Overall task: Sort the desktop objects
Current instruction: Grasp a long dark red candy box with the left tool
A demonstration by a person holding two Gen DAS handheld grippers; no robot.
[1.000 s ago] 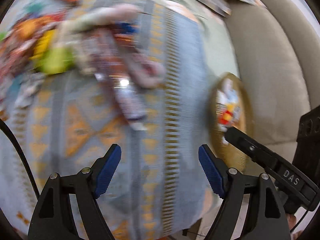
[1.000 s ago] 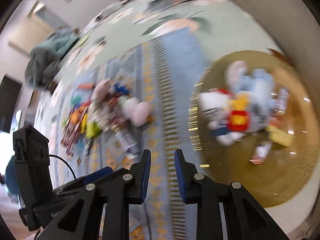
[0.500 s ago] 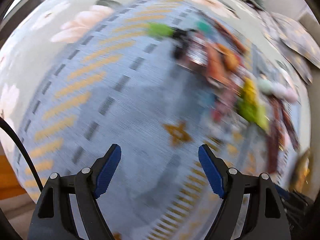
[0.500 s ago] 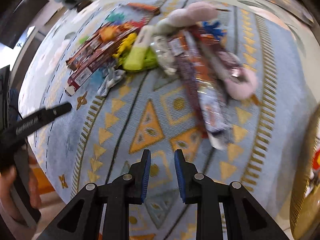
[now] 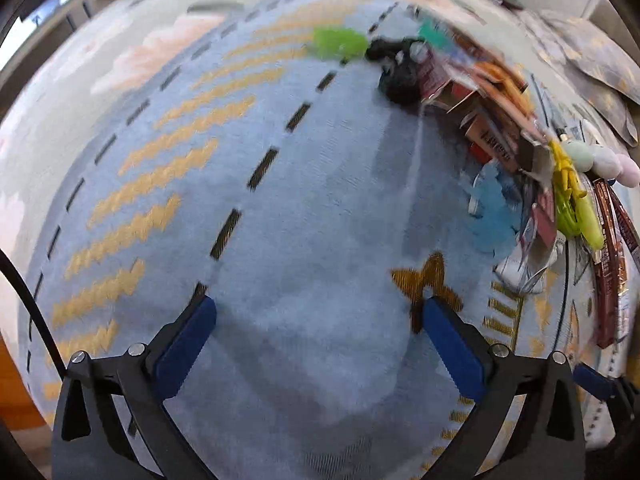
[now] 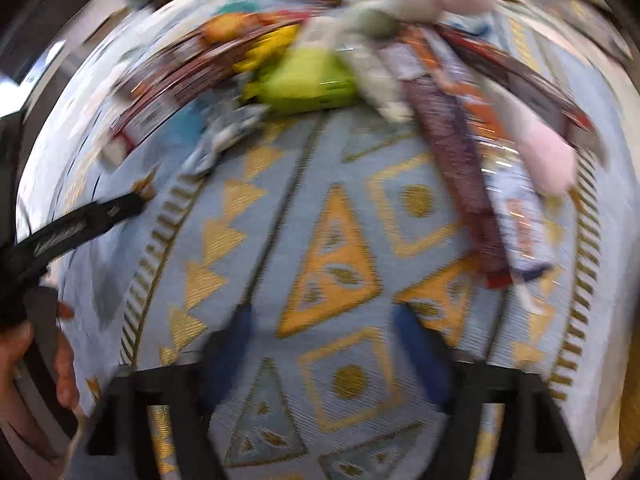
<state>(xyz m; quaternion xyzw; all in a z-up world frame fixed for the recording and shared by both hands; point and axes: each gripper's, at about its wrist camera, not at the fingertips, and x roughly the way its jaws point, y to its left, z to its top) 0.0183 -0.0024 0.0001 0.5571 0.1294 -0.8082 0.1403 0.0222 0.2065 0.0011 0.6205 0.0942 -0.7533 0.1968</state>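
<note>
Now | toy pile [image 6: 320, 60]: mixed snack wrappers, plush, blurred | rug [image 6: 340, 240]

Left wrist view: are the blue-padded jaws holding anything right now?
No, the left gripper is wide open with only bare blue patterned rug between its jaws.

Black gripper [image 5: 316, 332] frames with silver screws, blue serrated jaws, a black cable [image 5: 24, 300], seemingly bare-skinned hand [image 6: 44, 360].

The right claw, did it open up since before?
Yes. The right claw has spread wide: its blue fingertips now stand on either side of the orange triangle on the rug, where earlier they were nearly together.
</note>
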